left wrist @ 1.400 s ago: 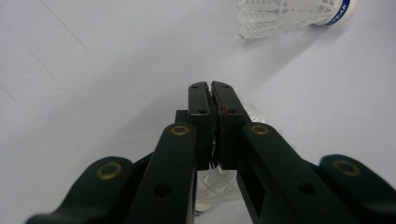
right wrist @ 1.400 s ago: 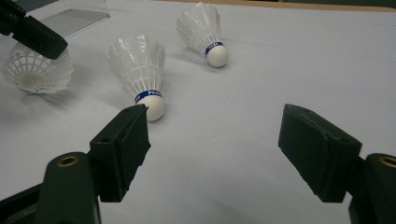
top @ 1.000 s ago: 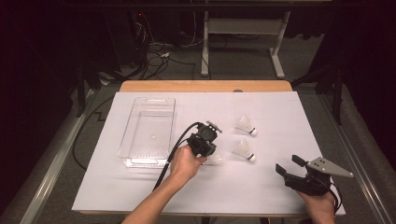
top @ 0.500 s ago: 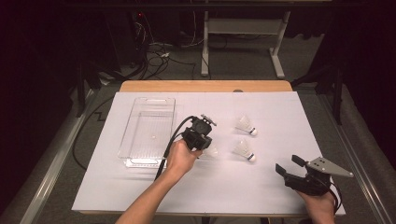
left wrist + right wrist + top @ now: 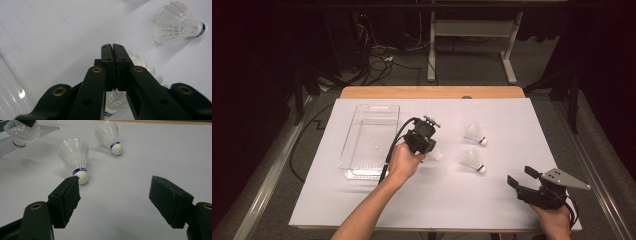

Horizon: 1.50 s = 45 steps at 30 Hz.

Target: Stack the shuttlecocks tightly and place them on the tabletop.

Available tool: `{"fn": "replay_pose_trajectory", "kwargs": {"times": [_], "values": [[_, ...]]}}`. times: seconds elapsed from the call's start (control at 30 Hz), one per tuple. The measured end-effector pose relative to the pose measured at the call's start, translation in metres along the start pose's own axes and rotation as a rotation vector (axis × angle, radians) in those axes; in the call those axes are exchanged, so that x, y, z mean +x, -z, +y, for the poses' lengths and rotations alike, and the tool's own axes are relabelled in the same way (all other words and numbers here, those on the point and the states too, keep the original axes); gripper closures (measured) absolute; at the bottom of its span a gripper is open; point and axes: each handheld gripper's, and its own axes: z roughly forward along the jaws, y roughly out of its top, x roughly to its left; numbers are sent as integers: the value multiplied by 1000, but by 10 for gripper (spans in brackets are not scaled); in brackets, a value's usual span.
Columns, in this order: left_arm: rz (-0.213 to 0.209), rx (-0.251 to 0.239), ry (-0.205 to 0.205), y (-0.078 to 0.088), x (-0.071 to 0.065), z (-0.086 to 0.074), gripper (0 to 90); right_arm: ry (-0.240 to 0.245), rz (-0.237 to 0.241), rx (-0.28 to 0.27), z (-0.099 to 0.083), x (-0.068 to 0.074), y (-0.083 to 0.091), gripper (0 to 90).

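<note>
My left gripper (image 5: 430, 148) (image 5: 113, 46) hangs a little above the white sheet, just right of the clear plastic tray (image 5: 362, 150). Its jaws are shut on the feather skirt of a white shuttlecock (image 5: 436, 154) (image 5: 114, 100) that dangles beneath them, also seen far off as the held shuttlecock (image 5: 21, 131). Two more shuttlecocks lie on the sheet: a near one (image 5: 473, 161) (image 5: 75, 157) and a far one (image 5: 474, 134) (image 5: 110, 136). My right gripper (image 5: 522, 177) (image 5: 113, 195) rests at the front right, open and with nothing between its jaws, pointing towards the near shuttlecock.
The white sheet (image 5: 437, 200) covers most of the wooden table (image 5: 432, 92). The tray stands at the left with nothing in it. Cables and a desk frame lie on the dark floor beyond the table.
My left hand has lifted the shuttlecock and carried it back and slightly left, nearer the tray. The right gripper has stayed put.
</note>
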Motion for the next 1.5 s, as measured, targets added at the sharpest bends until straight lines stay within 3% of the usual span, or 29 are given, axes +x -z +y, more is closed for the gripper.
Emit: {"fn": "replay_pose_trajectory", "kwargs": {"times": [0.37,0.47,0.63,1.13,1.5], "values": [[22,-1,-9,-4,8,11,875,-1,3,1,0,0,0,250],[53,21,-38,-7,10,16,873,-1,5,1,0,0,0,250],[57,29,-48,-12,13,25,873,3,9,2,0,0,-1,252],[79,11,15,-28,40,31,869,1,15,1,0,0,-1,254],[96,5,8,-40,43,39,869,1,19,4,0,0,-1,254]]}}
